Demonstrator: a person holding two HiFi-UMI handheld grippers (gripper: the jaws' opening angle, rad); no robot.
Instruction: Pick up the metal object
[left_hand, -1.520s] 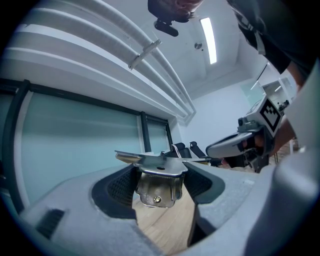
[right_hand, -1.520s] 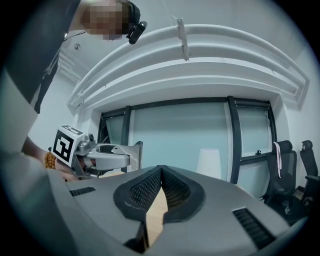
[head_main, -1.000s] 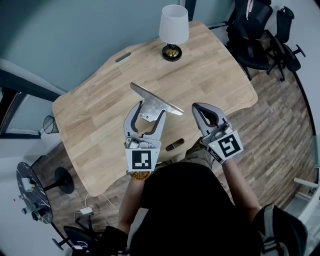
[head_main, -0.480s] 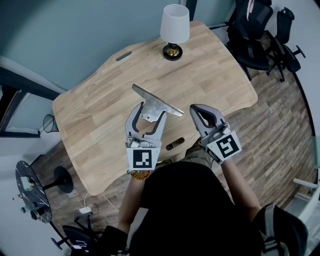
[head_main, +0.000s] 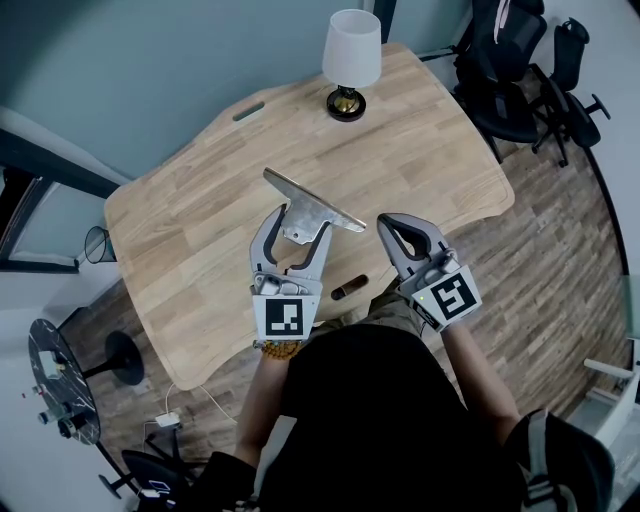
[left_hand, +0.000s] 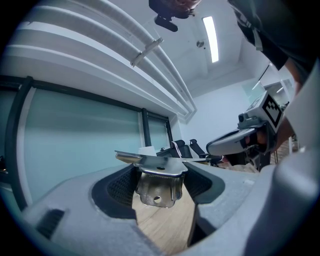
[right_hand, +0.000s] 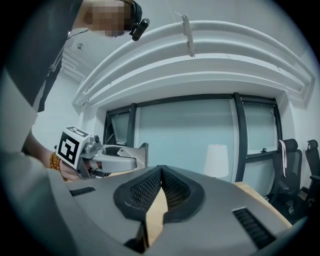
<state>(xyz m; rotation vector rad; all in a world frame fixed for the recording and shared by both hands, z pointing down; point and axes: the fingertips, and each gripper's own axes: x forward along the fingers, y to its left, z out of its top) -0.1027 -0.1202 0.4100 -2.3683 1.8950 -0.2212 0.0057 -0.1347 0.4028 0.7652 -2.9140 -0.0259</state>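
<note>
One pickup looks done: my left gripper (head_main: 298, 222) clamps the metal bracket (head_main: 312, 203) between wide-set jaws, apparently clear of the wooden table (head_main: 190, 230). Right gripper (head_main: 392, 226) beside it, jaws together, empty. Only holding left.

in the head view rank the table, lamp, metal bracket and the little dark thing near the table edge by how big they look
1. table
2. lamp and metal bracket: about alike; the bracket is lifted nearer the camera, so no ranking between them
3. little dark thing
</note>
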